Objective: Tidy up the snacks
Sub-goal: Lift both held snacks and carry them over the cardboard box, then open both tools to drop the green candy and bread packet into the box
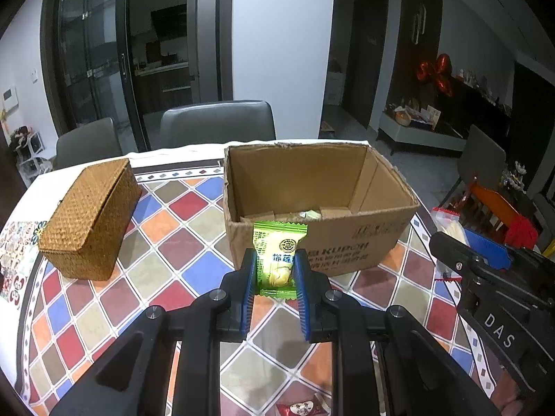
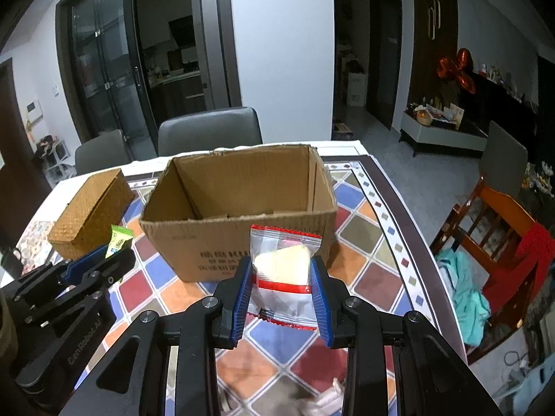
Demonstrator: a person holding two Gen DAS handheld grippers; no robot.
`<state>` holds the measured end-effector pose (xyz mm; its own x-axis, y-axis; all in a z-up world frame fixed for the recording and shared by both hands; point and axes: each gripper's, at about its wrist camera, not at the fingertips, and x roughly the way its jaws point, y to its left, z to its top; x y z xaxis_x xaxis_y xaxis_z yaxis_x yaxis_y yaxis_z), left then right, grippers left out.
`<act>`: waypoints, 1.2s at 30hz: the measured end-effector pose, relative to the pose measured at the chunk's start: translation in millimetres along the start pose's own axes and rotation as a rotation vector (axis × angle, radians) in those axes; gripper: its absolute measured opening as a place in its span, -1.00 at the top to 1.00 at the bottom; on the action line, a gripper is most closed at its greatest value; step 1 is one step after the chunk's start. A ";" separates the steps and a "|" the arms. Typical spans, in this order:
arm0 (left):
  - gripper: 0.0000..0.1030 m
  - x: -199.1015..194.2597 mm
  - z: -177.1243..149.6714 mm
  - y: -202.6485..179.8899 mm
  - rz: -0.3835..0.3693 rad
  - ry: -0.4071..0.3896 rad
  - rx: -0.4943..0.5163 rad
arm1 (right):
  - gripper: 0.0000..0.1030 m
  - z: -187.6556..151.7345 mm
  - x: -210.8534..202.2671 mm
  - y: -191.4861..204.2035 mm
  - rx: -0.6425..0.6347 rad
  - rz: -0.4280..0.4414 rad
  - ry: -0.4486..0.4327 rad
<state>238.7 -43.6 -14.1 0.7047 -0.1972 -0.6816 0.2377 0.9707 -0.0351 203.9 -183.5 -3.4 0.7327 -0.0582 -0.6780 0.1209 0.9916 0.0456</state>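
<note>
Holding two snacks clear of the table: my left gripper [image 1: 275,270] pinches a green packet [image 1: 279,254] upright by its sides, and my right gripper [image 2: 281,279] clamps a clear red-edged packet [image 2: 282,267] the same way. Both hang just in front of the open box [image 1: 322,222], above the near wall, which I judge is where they belong. Side grips keep the wrappers free to drop straight in. Something pale already lies in the box. A wicker basket [image 1: 88,220] sits shut at left; one red sweet [image 1: 300,409] waits on the table [image 1: 173,242] beneath me.

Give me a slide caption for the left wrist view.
Left hand-held gripper holding green snack packet before open cardboard box.
</note>
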 end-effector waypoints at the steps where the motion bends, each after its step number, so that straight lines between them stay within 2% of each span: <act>1: 0.57 0.7 2.0 -0.5 0.001 -0.001 0.002 | 0.34 1.5 0.3 0.1 0.000 0.001 -0.002; 17: 0.57 20.3 33.7 -7.3 0.010 -0.015 0.016 | 0.34 40.3 14.6 -4.4 -0.034 0.036 -0.053; 36: 0.57 69.5 61.8 -4.9 0.029 -0.006 0.020 | 0.34 67.8 69.9 -11.7 -0.056 0.070 -0.047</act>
<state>327.9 -70.5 -16.1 0.7152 -0.1703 -0.6778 0.2306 0.9730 -0.0011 299.1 -207.0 -1.6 0.7687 0.0073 -0.6396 0.0318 0.9983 0.0495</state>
